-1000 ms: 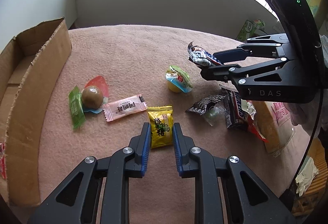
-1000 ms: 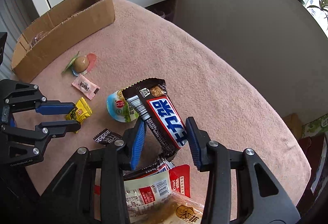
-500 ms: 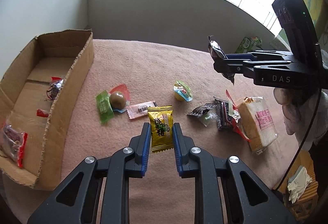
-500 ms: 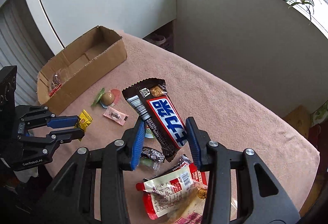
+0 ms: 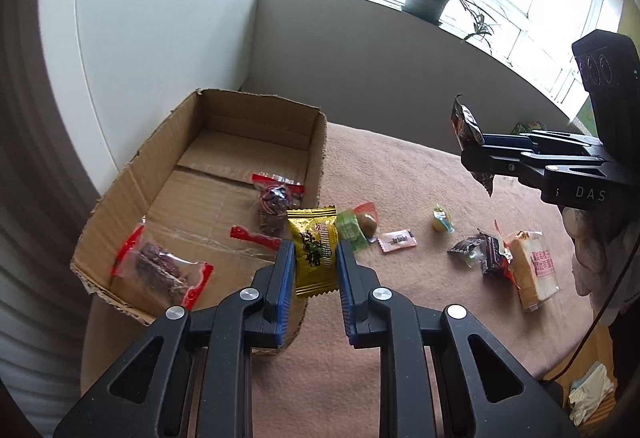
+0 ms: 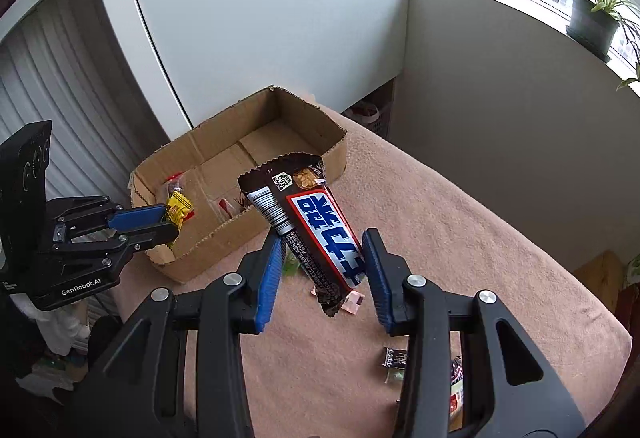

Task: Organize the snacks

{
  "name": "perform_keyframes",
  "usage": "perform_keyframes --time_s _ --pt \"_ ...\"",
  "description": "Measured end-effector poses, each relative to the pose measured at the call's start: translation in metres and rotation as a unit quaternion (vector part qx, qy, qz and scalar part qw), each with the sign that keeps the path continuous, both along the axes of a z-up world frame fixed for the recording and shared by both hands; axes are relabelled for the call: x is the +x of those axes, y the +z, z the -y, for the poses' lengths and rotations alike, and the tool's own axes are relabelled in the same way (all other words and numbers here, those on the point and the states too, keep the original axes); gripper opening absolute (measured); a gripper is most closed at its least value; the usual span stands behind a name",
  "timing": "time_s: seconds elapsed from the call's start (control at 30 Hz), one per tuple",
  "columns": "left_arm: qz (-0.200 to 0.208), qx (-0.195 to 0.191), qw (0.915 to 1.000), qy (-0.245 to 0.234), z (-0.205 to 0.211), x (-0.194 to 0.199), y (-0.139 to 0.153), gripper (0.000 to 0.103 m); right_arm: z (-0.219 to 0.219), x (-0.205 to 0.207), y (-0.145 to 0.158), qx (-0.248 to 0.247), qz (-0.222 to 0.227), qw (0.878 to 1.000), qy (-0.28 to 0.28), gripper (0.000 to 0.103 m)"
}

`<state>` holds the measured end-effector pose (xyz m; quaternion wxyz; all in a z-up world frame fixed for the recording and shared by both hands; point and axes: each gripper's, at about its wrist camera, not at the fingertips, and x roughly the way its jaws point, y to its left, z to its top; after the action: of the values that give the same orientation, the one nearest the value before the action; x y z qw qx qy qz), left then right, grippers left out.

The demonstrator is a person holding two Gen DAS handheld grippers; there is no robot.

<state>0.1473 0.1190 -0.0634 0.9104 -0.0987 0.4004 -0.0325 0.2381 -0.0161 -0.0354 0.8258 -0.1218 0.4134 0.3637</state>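
My left gripper [image 5: 315,258] is shut on a yellow candy packet [image 5: 314,250], held in the air at the near right wall of an open cardboard box [image 5: 316,157]. The right wrist view shows that left gripper [image 6: 168,220] with the yellow packet [image 6: 178,207] over the box's near corner. My right gripper [image 6: 322,250] is shut on a brown chocolate bar with a blue and white label [image 6: 320,213], raised above the pink table cloth [image 6: 460,238] beside the box [image 6: 224,238]. From the left wrist view the right gripper [image 5: 472,153] hangs at the right with the bar [image 5: 464,125] sticking up.
Several red-edged clear packets [image 5: 160,266] lie in the box. On the cloth lie a green packet with a brown ball [image 5: 366,224], a pink candy [image 5: 397,240], a jelly cup [image 5: 442,220], dark wrappers [image 5: 466,248] and a bread packet [image 5: 532,266]. Walls stand close behind.
Both grippers have risen and swung left toward the cardboard box, each keeping its snack. The box, at the edge of view before, now shows whole with its contents.
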Motion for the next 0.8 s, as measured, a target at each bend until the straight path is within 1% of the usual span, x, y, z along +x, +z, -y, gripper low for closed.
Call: perform_keyframes --time_s 0.27,0.4,0.57,0.63,0.67,0.7,0.77,0.8 --pt "0.004 0.005 0.9992 0.04 -0.041 -0.008 -0.001 0.019 -0.077 0.006 -0.017 -0.002 -0.018 1.0 0.009 0.041" --pt "0.004 0.004 0.9988 0.05 -0.053 -0.008 -0.005 0.019 -0.102 0.009 -0.029 -0.008 -0.034 0.999 0.013 0.042" --pt "0.0 0.007 0.9985 0.055 -0.062 -0.007 -0.009 0.02 -0.117 0.011 -0.039 -0.016 -0.039 0.999 0.011 0.043" --pt "-0.001 0.005 0.9984 0.056 -0.064 -0.006 -0.011 0.02 -0.121 0.01 -0.039 -0.013 -0.039 0.999 0.011 0.061" --pt "-0.002 0.003 0.9984 0.056 -0.065 -0.006 -0.01 0.021 -0.12 0.008 -0.037 -0.009 -0.034 0.999 0.013 0.076" --pt "-0.004 -0.002 0.9984 0.057 -0.066 -0.006 -0.011 0.023 -0.119 0.006 -0.035 -0.005 -0.027 1.0 0.015 0.082" --pt "-0.003 -0.01 0.9983 0.057 -0.068 -0.006 -0.01 0.036 -0.115 0.003 -0.029 -0.002 -0.021 1.0 0.016 0.082" --pt "-0.001 -0.009 0.9983 0.057 -0.068 -0.007 -0.009 0.04 -0.111 0.003 -0.027 0.001 -0.019 1.0 0.014 0.082"
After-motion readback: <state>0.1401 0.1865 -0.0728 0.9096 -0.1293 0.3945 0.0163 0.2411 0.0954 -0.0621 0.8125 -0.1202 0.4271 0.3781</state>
